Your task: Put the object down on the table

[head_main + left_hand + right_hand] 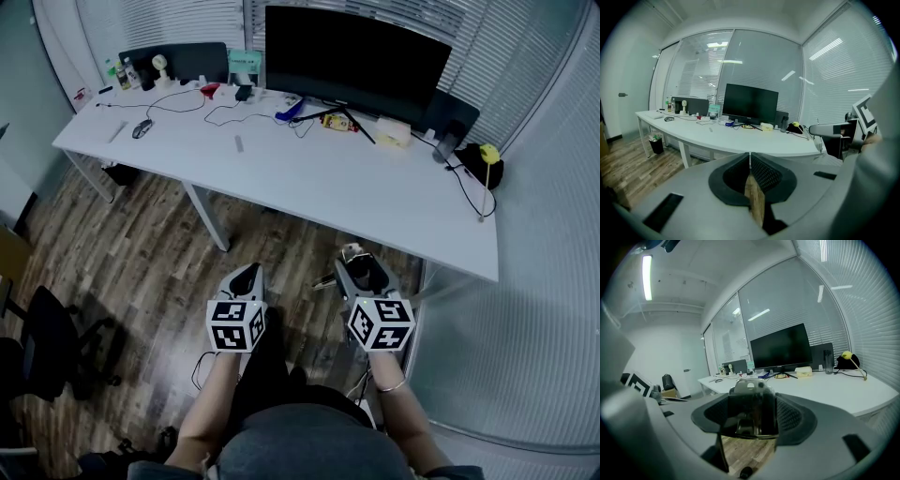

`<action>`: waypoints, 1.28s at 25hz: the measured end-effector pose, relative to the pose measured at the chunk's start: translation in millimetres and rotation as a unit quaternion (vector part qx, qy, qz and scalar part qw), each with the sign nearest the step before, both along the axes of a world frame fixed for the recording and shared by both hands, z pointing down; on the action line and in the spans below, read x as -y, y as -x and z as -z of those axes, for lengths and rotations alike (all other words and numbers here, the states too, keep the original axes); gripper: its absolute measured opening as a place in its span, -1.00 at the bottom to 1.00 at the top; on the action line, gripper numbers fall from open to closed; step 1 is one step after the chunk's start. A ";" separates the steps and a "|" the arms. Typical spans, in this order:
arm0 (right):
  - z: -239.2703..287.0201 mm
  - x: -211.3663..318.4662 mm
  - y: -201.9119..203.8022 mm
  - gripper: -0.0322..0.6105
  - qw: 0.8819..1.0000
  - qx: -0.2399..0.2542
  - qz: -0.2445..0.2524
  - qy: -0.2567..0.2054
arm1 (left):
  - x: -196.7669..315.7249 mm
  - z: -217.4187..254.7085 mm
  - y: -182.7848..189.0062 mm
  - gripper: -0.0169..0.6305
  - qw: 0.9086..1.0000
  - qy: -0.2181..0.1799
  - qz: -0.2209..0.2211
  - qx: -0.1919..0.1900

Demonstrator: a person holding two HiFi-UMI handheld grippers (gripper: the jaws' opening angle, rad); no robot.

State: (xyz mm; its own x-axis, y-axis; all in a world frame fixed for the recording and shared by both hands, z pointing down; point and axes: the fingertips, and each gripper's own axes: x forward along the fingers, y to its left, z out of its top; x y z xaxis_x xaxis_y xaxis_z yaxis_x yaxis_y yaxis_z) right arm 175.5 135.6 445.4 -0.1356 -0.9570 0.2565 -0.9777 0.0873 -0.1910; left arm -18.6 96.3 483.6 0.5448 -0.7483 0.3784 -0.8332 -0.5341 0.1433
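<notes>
Fingers (pixel 791 417) of the right gripper (pixel 366 274) are spread wide and pressed against the object (pixel 751 397), a dark block with a silvery top. It is held short of the white table (pixel 309 183), over the wood floor (pixel 150 253). The left gripper (pixel 750 164) is closed, with nothing held.

My head view looks steeply down, well back from the counter (pixel 309 178). Both gripper views look along my jaws (close-up), sharing that counter and monitor (pixel 356 56).
</notes>
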 end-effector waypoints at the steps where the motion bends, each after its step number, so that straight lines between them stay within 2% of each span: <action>1: -1.7 6.8 -1.6 0.00 1.000 -0.001 -0.001 0.002 | 7.1 -2.0 -1.2 -0.85 1.000 0.001 0.000 -0.001; 16: -1.8 157.9 3.7 0.00 1.000 -0.009 -0.023 0.020 | 160.7 1.6 11.5 -0.85 1.000 0.007 -0.013 -0.015; 26: 1.0 226.4 13.5 0.00 0.999 -0.018 -0.030 0.029 | 228.1 2.5 19.0 -0.85 0.999 0.008 -0.030 -0.020; 32: -5.6 256.9 13.9 0.00 0.999 -0.029 -0.027 0.038 | 252.0 0.7 23.8 -0.85 0.999 0.012 -0.023 -0.023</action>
State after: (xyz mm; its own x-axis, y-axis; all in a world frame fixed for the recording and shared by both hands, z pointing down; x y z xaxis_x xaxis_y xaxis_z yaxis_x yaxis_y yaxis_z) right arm 161.5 -121.4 450.9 -0.0679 -0.9399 0.3346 -0.9901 0.0221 -0.1389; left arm -42.4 -155.7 482.9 0.5962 -0.7128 0.3693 -0.7996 -0.5682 0.1942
